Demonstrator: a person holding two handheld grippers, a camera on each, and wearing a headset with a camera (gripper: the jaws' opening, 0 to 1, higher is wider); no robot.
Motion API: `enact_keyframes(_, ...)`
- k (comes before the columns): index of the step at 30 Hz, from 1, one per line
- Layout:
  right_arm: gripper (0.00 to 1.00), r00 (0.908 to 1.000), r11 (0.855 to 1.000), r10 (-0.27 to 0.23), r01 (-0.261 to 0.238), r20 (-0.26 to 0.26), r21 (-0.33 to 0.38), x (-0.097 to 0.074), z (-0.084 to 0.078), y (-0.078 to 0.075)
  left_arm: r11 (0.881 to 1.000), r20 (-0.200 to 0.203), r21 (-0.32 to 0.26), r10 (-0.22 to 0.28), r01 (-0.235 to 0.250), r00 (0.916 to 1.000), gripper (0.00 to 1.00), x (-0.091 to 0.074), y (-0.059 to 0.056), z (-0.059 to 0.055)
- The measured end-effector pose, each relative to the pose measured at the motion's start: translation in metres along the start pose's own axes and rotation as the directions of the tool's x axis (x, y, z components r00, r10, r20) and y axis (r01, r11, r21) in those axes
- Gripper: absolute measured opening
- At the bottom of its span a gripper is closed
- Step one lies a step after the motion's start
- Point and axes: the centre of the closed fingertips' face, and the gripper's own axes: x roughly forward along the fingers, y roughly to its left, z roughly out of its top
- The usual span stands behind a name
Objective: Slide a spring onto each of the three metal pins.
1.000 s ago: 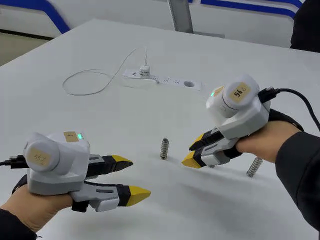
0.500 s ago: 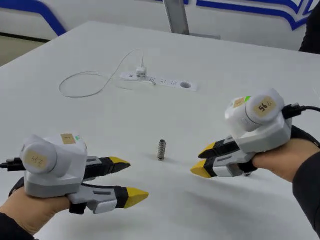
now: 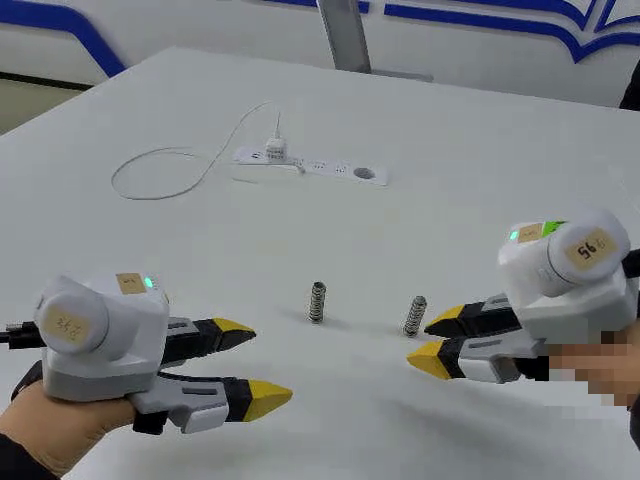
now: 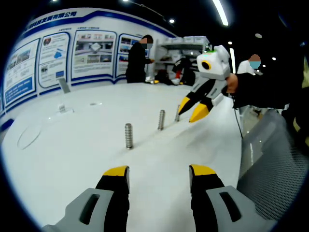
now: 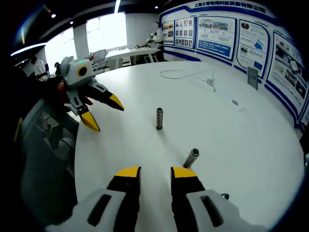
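Empty tools flank two springs on the worktop (image 3: pixel 420 140).
Left tool (image 3: pixel 262 362) and right tool (image 3: pixel 430 340) both show spread jaws pinching nothing. The upright spring (image 3: pixel 317 301) stands between them; the leaning spring (image 3: pixel 415 315) sits just beside the right tool's tips.

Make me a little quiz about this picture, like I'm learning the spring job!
1. True or false: the left hand-held gripper is shut.
2. What lies on the table beyond the springs? A) power strip B) cup C) book
3. Fill in: in the head view, ___ springs stand on the table.
Key: 1 false, its jaws are apart and hold nothing; 2 A; 3 two.
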Motion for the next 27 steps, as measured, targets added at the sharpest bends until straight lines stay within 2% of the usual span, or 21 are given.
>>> enact_keyframes(15, 0.28, 0.9956, 0.995, -0.074, 0.069, 0.058, 0.076, -0.029, -0.030, -0.011, 1.000, 0.001, 0.001, -0.007, 0.007, 1.0000, 0.51, 0.001, -0.001, 0.000)
enact_keyframes(27, 0.33, 0.9828, 0.983, -0.144, 0.129, 0.116, 0.128, -0.047, -0.041, -0.023, 1.000, 0.002, 0.001, -0.010, 0.010, 0.9999, 0.51, 0.001, -0.002, 0.000)
